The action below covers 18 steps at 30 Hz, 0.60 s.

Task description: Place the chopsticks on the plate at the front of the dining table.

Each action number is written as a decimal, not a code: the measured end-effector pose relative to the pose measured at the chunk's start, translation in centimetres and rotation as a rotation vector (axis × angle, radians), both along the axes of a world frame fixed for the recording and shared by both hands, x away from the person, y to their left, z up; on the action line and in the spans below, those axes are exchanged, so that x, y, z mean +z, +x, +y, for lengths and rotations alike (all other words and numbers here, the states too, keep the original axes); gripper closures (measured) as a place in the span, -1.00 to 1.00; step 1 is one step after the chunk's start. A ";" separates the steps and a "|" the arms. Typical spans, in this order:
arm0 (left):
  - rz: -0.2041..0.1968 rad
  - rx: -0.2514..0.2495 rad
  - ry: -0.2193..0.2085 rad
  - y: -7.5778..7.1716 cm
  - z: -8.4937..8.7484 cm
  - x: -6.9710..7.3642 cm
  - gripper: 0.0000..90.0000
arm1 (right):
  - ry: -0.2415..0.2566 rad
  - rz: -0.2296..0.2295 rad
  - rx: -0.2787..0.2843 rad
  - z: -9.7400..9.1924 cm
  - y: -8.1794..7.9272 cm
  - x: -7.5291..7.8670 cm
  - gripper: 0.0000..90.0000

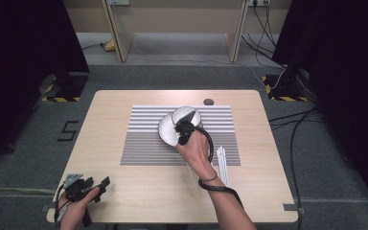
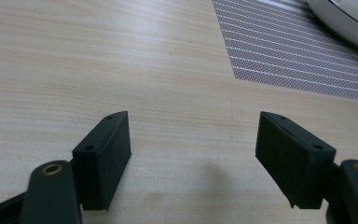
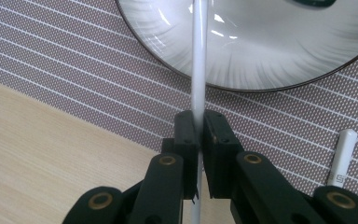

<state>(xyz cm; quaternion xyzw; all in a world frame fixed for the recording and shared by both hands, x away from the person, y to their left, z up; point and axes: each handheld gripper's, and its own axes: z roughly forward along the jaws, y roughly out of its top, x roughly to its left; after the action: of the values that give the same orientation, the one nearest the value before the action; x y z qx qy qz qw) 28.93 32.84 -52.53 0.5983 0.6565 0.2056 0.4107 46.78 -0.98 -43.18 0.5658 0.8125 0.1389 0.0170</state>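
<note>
Upright in the right gripper view, a slim white stick (image 3: 199,60) ran from 6 o'clock to 12 o'clock, its long axis in line with the right gripper (image 3: 198,128), whose jaws were clamped together on it. Its far part lay across a shiny round plate (image 3: 270,42) on the striped mat (image 3: 65,70). That view also showed another white stick (image 3: 344,151) at 4 o'clock on the mat, with a small mark near its end.

From the high view the held stick was hidden behind the right gripper (image 1: 184,128), which sat over two overlapping round plates (image 1: 165,130) near the middle of the mat (image 1: 143,143). The right hand (image 1: 196,151) reached forward from 6 o'clock, forearm angled toward 11 o'clock, a black cable looped round the wrist. A bundle of white sticks (image 1: 222,165) lay at the mat's 4 o'clock edge, pointing roughly 12 to 6.

At the bench's (image 1: 124,191) 7 o'clock corner, the left hand (image 1: 74,208) held the left gripper (image 1: 100,186) low. The left gripper view showed its jaws wide apart over bare wood of the bench (image 2: 98,60), the left gripper (image 2: 193,149) holding nothing, with a mat corner (image 2: 298,65) and a plate rim (image 2: 345,23) at 1 o'clock.
</note>
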 end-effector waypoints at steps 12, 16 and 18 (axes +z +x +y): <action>-0.001 0.000 0.003 0.0 0.0 0.0 -0.43 | -0.003 -0.014 0.001 0.7 0.6 0.1 0.90; 0.000 0.000 0.002 0.0 0.0 0.0 -0.44 | -0.002 -0.019 0.002 1.0 0.8 0.2 0.90; -0.001 0.000 0.001 0.0 0.0 0.0 -0.43 | 0.000 -0.022 0.000 1.0 0.9 0.3 0.90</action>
<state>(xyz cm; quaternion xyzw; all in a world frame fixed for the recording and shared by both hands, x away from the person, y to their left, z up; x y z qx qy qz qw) 28.93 32.85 -52.54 0.5986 0.6562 0.2061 0.4105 47.64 0.06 -42.93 0.5642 0.8124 0.1451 0.0257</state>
